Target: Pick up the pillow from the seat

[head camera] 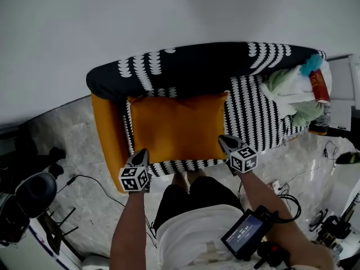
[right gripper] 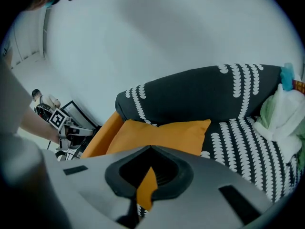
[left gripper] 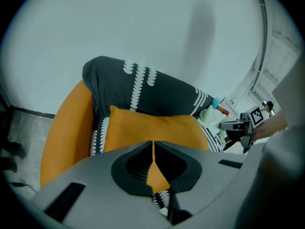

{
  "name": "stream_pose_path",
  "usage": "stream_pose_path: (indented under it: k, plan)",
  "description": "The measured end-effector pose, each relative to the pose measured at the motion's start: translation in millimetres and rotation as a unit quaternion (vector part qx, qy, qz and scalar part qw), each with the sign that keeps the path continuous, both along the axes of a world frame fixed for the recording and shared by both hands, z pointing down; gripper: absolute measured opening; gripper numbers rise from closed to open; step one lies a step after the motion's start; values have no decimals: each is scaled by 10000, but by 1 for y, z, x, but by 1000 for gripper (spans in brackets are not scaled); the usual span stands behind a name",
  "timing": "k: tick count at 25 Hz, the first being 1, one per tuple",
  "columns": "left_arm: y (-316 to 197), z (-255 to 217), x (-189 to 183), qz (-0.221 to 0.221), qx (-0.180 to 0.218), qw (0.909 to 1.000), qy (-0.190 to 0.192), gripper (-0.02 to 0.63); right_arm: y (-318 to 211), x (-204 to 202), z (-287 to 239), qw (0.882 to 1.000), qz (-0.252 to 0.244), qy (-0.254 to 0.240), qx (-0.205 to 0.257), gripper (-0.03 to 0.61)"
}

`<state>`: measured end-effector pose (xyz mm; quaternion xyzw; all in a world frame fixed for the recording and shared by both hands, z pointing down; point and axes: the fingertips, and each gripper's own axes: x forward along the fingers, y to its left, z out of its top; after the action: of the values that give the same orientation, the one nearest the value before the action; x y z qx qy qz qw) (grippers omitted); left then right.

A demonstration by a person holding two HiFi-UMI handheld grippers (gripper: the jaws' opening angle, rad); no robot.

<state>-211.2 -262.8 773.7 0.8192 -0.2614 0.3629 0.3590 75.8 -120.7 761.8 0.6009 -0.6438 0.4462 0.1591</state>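
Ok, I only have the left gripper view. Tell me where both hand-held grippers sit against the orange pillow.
Observer: Head view: left hand-held gripper at the orange pillow's front left corner, right hand-held gripper near its front right corner.
Operator: Give me the right one's jaws.
Observer: Its own view shows them together, clamping nothing.
Operator: Report the sofa's right end.
Observer: A heap of clothes, a red book on top.

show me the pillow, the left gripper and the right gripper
pillow (head camera: 177, 125), head view, middle of its orange top face
left gripper (head camera: 142, 153), head view, tips of its shut jaws
right gripper (head camera: 224, 141), head view, tips of its shut jaws
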Motion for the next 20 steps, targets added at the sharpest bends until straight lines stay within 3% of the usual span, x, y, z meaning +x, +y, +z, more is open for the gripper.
stream_pose_path:
  k: [7,13,20]
  plan:
    - [-13,11,-7,-271,-215,9994,-8,14,0,7,19,9992,219,117,-316,14]
    - [-22,34,-3,-320,-280,9990,-108,65,-1,20,35,9975,318,252,-572,25]
    - [-30,70,-12,-457,-660,9961,-354,249,-8,31,57,9948,738,185,-684,198]
